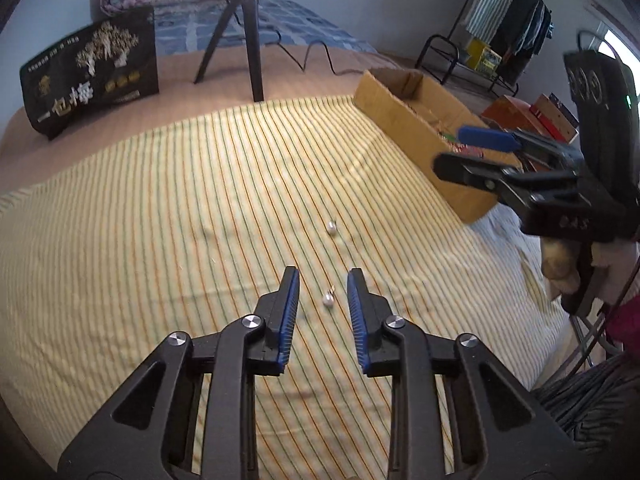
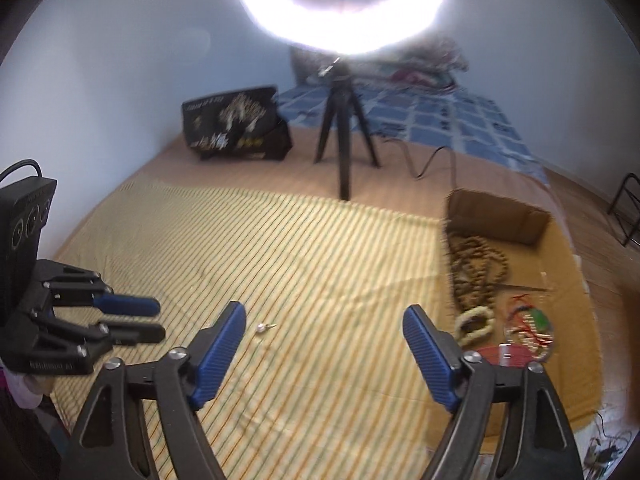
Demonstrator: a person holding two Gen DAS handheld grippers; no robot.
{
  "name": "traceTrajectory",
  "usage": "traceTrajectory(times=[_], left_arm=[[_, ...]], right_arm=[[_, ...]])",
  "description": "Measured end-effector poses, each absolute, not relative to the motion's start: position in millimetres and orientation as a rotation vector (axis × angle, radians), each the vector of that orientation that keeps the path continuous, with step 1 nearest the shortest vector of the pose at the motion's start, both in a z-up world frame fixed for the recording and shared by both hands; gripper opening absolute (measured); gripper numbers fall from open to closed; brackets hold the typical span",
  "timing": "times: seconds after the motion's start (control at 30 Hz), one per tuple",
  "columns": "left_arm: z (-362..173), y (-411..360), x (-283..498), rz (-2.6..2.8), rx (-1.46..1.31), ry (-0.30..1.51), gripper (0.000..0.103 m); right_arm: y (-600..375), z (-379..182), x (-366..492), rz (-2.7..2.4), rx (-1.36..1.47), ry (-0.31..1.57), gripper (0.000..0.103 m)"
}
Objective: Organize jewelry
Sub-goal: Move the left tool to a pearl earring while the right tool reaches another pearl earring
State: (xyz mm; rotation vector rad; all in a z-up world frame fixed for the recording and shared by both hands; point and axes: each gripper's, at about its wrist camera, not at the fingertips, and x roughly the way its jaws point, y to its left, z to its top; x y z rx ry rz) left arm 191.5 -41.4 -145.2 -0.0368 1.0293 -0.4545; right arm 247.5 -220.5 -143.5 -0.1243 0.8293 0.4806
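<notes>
Left gripper (image 1: 323, 280) sits nearest, jaws parted and empty, with a pearl earring (image 1: 328, 300) lying on the striped cloth (image 1: 160, 208) right between its pads (image 1: 290, 308), not touching either. Second pearl earring (image 1: 331, 227) lies farther out on the same cloth, apart from the first. Right-wrist view shows only one earring (image 2: 262, 328), small and blurred, just left of the right gripper (image 2: 324, 324).

Right gripper is spread wide, holding nothing, hovering over the cloth near the box (image 2: 500, 216) on the right. Box already holds brown beads (image 2: 476, 264), a pale bracelet (image 2: 474, 326) and some red-green pieces (image 2: 528, 320), too blurred to name.

Handling guess: earring is tiny, light, hard and round, so likely to roll or squirt out of a pinch. Best hold probably across the pearl's middle, pads low to the cloth, closing slowly. Thin hook at its top looks bendable, avoid clamping there. Soft cloth may bunch up under the pads.

Tripod (image 1: 248, 32) and black bag (image 1: 92, 76) stand far back.
</notes>
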Motion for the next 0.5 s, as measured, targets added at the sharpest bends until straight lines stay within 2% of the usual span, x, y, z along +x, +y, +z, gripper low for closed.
traceTrajectory(times=[0.03, 0.23, 0.5], left_arm=[[-150.6, -43.0, 189.4, -0.461, -0.036, 1.043, 0.015], [-170.5, -48.6, 185.3, -0.486, -0.033, 1.087, 0.015], [-176.9, -58.1, 185.2, -0.494, 0.000, 1.089, 0.014]], right_arm=[[-217.6, -146.5, 248.6, 0.489, -0.129, 0.837, 0.076], [-198.3, -171.5, 256.9, 0.574, -0.150, 0.913, 0.060], [-183.2, -197.4, 265.4, 0.644, -0.167, 0.981, 0.047]])
